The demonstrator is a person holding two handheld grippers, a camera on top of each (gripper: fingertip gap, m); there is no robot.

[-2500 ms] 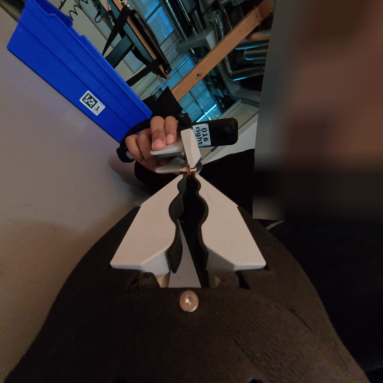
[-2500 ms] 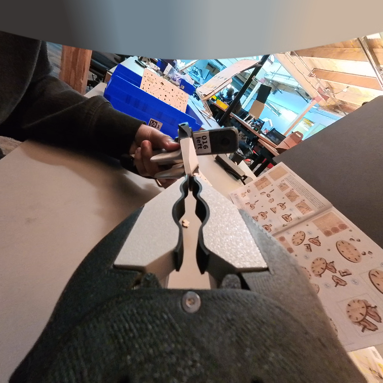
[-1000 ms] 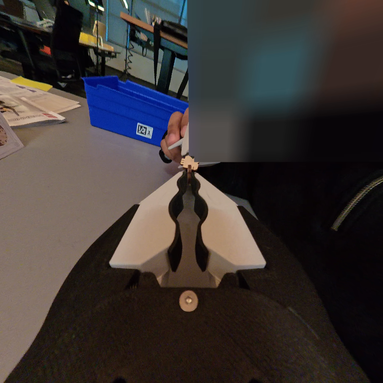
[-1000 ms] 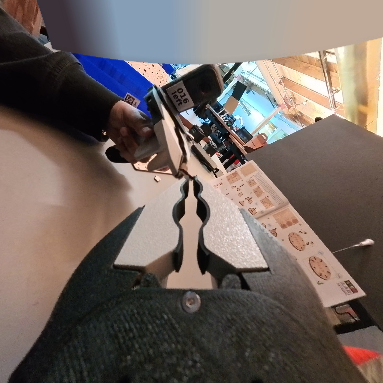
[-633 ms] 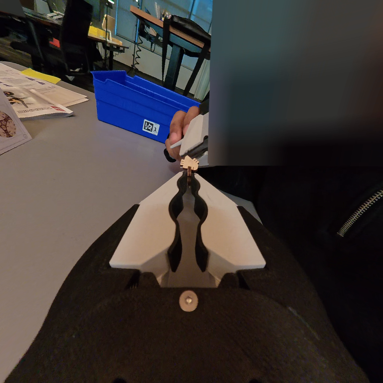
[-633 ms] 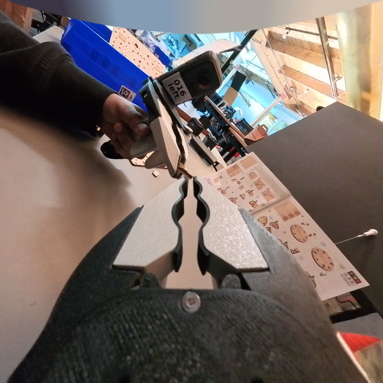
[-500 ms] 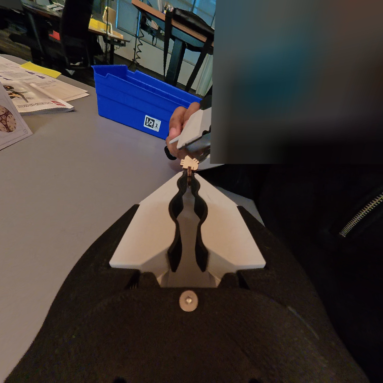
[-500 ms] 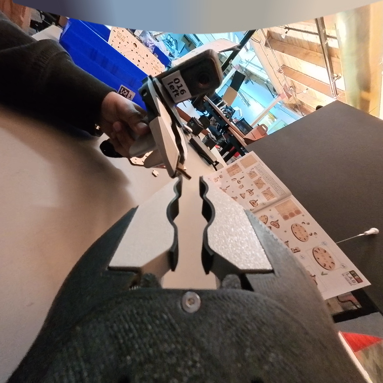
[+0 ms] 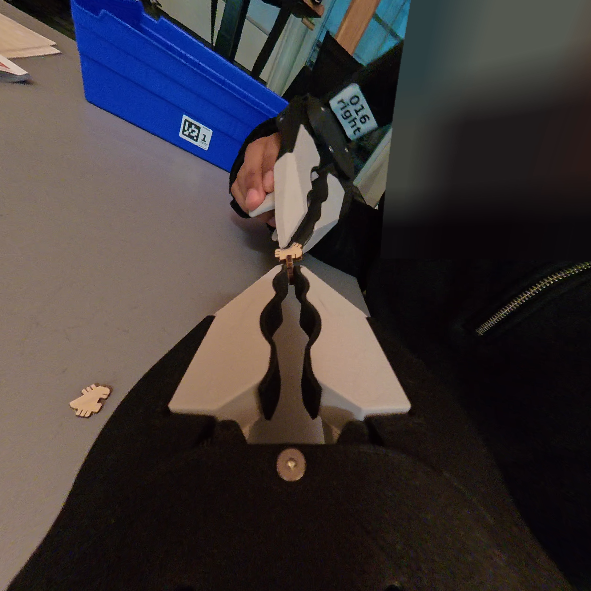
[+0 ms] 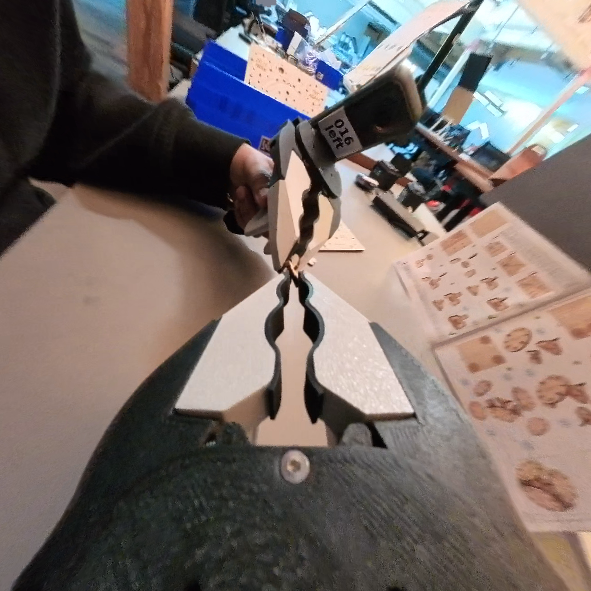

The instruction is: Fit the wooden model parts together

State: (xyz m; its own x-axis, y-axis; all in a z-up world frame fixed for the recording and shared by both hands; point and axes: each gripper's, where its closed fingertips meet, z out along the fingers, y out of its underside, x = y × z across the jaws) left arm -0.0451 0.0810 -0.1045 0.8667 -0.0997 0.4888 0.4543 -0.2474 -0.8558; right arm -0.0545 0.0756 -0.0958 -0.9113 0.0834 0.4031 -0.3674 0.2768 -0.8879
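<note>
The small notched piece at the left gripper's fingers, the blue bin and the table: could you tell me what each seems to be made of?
The small notched piece looks like thin laser-cut plywood: pale face, dark burnt-looking edges. The left gripper pinches its stem; the right gripper meets it from above. The blue bin seems moulded plastic, smooth with a slight sheen. The table looks like matte grey laminate, though that is uncertain.

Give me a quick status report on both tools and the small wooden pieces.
Left tool shut on wooden piece. Right tool tip-to-tip, closed on the light crosspiece joined to it. Spare wooden piece loose on table, clear of both.
</note>
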